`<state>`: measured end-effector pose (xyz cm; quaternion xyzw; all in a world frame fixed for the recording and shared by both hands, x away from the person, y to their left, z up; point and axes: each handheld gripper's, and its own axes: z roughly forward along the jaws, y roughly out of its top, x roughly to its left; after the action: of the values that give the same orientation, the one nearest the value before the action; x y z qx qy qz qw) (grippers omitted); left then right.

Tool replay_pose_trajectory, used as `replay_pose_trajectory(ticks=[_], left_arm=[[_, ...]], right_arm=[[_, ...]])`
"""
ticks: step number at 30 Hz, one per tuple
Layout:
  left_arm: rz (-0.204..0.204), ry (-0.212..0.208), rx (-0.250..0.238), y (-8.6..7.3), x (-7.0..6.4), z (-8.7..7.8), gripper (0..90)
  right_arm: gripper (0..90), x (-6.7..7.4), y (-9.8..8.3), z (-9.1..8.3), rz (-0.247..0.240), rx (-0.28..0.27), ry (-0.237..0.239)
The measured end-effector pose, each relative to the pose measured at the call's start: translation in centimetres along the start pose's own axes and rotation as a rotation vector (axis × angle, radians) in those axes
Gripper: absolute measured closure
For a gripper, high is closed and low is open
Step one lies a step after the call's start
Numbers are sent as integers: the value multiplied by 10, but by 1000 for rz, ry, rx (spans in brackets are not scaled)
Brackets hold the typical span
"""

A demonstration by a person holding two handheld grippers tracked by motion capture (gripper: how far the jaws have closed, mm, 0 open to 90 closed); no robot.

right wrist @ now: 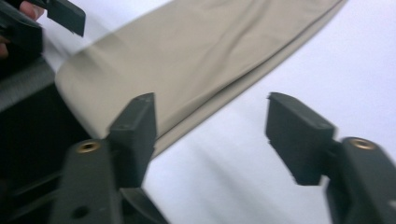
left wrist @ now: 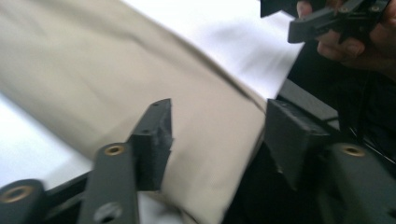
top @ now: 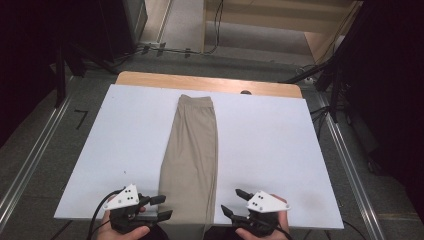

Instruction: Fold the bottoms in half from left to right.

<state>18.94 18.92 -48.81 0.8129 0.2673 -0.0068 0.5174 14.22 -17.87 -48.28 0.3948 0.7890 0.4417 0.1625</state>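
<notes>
From the high view we see the beige trousers [top: 192, 155] folded lengthwise down the middle of the white table [top: 270, 150], reaching its near edge. Our left gripper [top: 161, 207] and right gripper [top: 231, 202] flank them there, jaws apart and empty. In the left gripper view the open jaws frame the cloth's end. In the right gripper view they gape beside the trousers.
</notes>
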Motion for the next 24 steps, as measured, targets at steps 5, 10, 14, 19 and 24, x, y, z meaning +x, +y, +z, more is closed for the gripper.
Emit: replay_pose_trajectory(ticks=[5,10,14,19,24], left_arm=[[8,6,-38,13,7,-4,287],[33,36,-46,30,16,-3,98],[42,14,-75,47,26,1,5],[45,17,-92,67,43,9,0],[47,39,-74,82,64,25,0]], right_arm=[[222,-19,5,-11,24,-28,-27],[107,-39,8,-16,42,-44,-44],[0,-52,14,-17,49,-64,-26],[0,-61,21,-16,50,-74,-45],[0,-71,28,-5,57,-79,-47]])
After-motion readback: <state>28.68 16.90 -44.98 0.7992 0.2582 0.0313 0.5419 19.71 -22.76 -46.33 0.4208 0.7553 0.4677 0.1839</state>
